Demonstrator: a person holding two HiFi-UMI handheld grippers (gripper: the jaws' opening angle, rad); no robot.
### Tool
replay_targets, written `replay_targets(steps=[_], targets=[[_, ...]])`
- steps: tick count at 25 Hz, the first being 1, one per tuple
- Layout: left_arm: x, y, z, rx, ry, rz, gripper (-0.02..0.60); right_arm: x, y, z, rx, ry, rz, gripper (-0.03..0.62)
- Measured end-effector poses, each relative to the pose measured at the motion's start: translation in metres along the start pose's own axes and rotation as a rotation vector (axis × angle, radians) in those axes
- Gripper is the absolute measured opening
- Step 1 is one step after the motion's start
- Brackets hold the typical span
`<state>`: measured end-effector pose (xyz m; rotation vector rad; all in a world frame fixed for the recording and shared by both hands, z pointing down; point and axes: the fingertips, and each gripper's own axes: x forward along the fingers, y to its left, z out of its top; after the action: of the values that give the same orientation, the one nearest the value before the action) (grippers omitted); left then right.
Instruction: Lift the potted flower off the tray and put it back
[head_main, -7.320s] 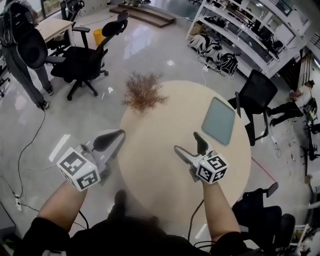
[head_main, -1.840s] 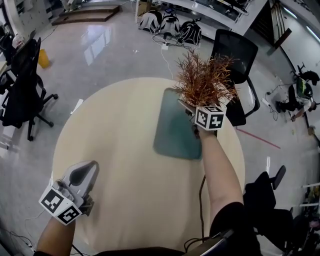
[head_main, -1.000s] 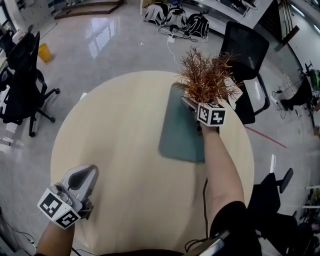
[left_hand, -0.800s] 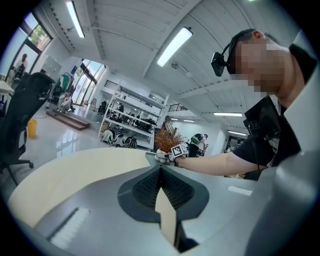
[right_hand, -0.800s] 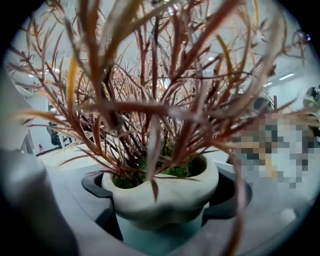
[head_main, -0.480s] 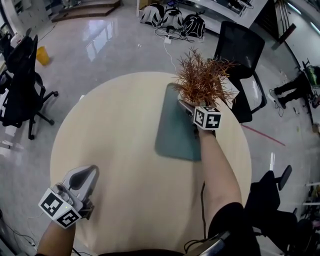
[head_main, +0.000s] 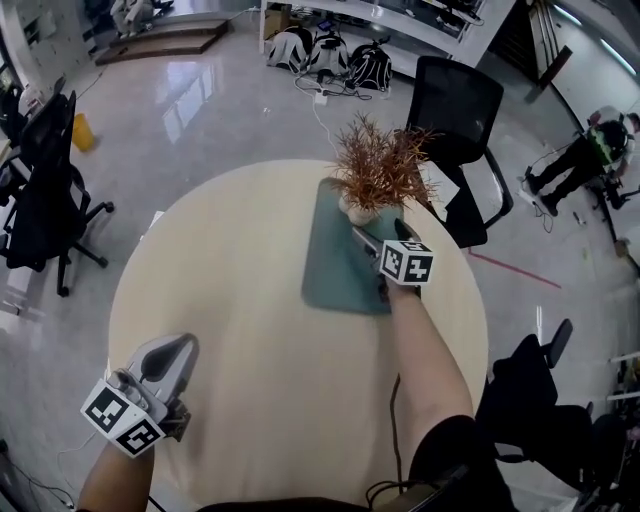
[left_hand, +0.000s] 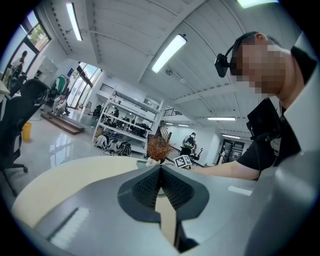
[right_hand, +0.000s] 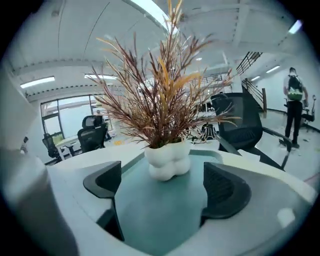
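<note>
The right tool gapes, its jaws having just narrowed slightly with nothing between them. The potted flower stands just ahead on the tray, untouched. The left tool is clenched, empty.

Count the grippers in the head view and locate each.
2. The left gripper is over the table's near left edge; the right gripper over the tray, short of the potted flower, jaws apart, just closing slightly, nothing between them.

You're in an open office-cum-lab workspace.
Around the round table you have black swivel chairs on a glossy floor. Beyond its far side stand metal shelving and bags, with strip lights overhead.
</note>
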<state>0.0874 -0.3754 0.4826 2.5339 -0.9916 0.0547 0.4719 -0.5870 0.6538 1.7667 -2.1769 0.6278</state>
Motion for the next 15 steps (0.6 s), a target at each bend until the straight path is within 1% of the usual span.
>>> replay_targets(steps=[3,4,8,11,15], targets=[[-0.012,0.0,0.008,0.002,-0.017,-0.01,-0.002,-0.024,0.012,-0.006,0.026,-0.013,0.009,0.472],[-0.018,-0.004,0.012,0.002,-0.023,-0.014,-0.002,-0.035,0.015,-0.007,0.033,-0.018,0.011,0.438],[-0.047,-0.019,0.026,-0.003,-0.054,-0.03,-0.002,-0.086,0.034,-0.002,0.043,-0.042,0.024,0.339],[-0.074,-0.027,0.037,0.0,-0.071,-0.039,-0.002,-0.127,0.069,0.001,0.065,-0.074,0.086,0.279],[-0.119,-0.035,0.061,0.019,-0.105,-0.056,-0.002,-0.191,0.125,0.008,0.1,-0.114,0.171,0.2]])
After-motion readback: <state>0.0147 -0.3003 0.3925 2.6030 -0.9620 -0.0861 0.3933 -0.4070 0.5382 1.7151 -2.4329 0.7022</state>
